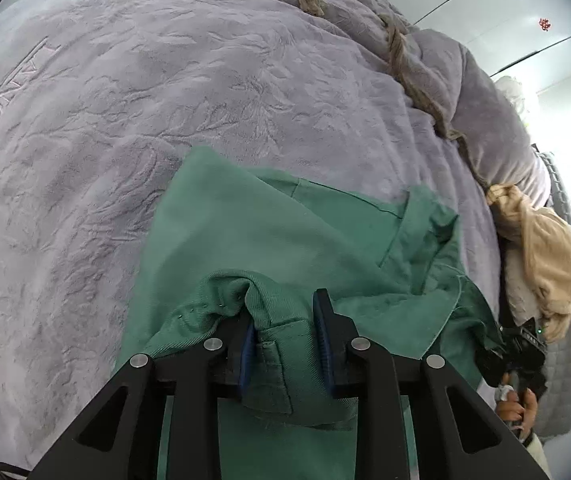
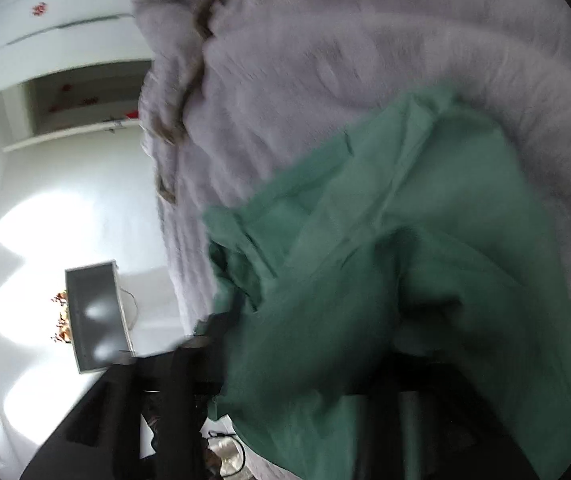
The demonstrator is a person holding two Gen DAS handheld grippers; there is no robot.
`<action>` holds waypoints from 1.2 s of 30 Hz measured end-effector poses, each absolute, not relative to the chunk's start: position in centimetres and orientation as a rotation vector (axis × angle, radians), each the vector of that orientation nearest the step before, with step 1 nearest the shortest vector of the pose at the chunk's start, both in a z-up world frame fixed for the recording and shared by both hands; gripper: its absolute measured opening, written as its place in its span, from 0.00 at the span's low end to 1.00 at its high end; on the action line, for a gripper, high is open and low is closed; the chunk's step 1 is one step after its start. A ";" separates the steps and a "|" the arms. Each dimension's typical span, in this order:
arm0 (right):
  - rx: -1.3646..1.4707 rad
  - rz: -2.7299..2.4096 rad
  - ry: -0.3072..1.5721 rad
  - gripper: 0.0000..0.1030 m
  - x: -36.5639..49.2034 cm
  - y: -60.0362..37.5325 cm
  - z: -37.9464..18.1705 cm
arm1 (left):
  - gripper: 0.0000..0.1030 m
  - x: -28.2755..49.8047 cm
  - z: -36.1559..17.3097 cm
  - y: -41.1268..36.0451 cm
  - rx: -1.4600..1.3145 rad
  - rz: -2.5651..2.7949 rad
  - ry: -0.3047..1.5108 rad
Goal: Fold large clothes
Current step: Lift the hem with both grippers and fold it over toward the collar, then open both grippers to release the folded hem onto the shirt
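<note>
The green garment (image 1: 253, 232) is a sturdy twill piece with stitched seams and a raw frayed edge, lying rumpled on a lilac embossed blanket (image 1: 105, 120) that covers the bed. A bunched fold with a small loop sits right between the blue pads of the left claw (image 1: 285, 344), which pinches it. In the blurred right wrist view the same green cloth (image 2: 425, 260) drapes over the right claw (image 2: 309, 376), hiding its fingers, so I cannot tell its state. A beige cloth (image 1: 541, 252) lies near the bed's edge
</note>
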State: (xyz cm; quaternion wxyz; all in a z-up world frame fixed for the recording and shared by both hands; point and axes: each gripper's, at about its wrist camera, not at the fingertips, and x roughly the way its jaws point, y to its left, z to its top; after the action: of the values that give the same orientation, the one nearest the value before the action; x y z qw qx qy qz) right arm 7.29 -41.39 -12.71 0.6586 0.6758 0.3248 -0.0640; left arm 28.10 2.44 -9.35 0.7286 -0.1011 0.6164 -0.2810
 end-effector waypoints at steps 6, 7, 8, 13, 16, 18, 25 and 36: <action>1.199 -0.247 0.790 0.65 5.9 -41.8 -6.0 | 0.80 26.3 -3.3 3.6 -0.124 -0.608 1.130; 1.100 -0.293 0.835 0.65 6.2 -41.7 -5.4 | 0.80 26.2 -2.5 3.7 -0.099 -0.612 1.098; 0.998 -0.336 0.885 0.65 6.6 -41.5 -5.0 | 0.80 26.2 -2.2 3.7 -0.073 -0.605 1.082; 0.782 -0.416 1.026 0.65 8.3 -41.0 -6.9 | 0.80 25.3 -5.5 0.6 0.108 -0.604 1.132; 0.643 -0.442 1.064 0.64 10.8 -40.4 -8.2 | 0.80 24.6 -8.3 -1.8 0.191 -0.592 1.128; 0.580 -0.445 1.130 0.03 12.2 -39.9 -9.4 | 0.80 24.4 -9.7 -3.3 0.215 -0.581 1.121; 0.459 -0.466 1.040 0.05 11.3 -39.5 -6.6 | 0.80 25.4 -12.1 -4.4 0.262 -0.465 1.066; 0.806 -0.553 1.015 0.32 6.0 -43.0 -8.8 | 0.80 25.6 -11.1 -3.2 0.300 -0.409 1.032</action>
State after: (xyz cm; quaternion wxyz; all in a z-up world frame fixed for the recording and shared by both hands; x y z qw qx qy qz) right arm 5.99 -43.02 -8.84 0.7619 0.3707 0.4663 -0.2541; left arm 25.60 -3.21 -11.05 0.8392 0.1420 0.4879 -0.1936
